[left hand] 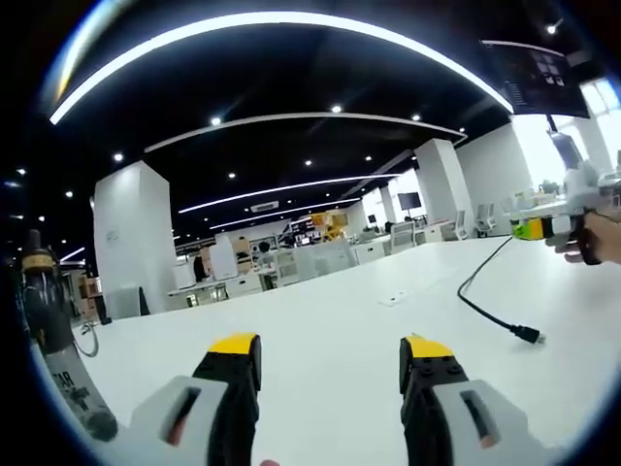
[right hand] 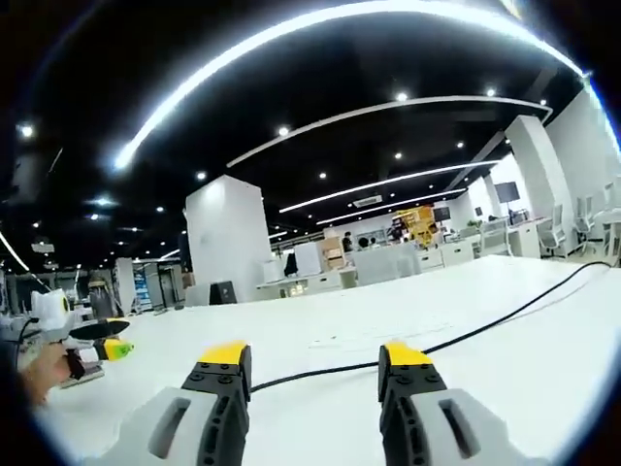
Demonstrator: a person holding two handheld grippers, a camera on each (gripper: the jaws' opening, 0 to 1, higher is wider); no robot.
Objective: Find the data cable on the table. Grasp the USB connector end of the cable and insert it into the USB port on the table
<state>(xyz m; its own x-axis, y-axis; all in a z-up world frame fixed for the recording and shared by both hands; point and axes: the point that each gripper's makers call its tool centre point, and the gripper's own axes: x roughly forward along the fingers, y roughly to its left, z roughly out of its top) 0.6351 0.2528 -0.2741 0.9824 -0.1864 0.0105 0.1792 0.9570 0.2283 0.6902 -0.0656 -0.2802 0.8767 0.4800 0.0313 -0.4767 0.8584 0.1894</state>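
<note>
Both the left gripper (left hand: 330, 361) and the right gripper (right hand: 315, 367) have their jaws apart and hold nothing. We find the data cable (left hand: 485, 313) on the white table (left hand: 320, 311), with its plug end (left hand: 528, 336) at the lower right of the left gripper view.
</note>
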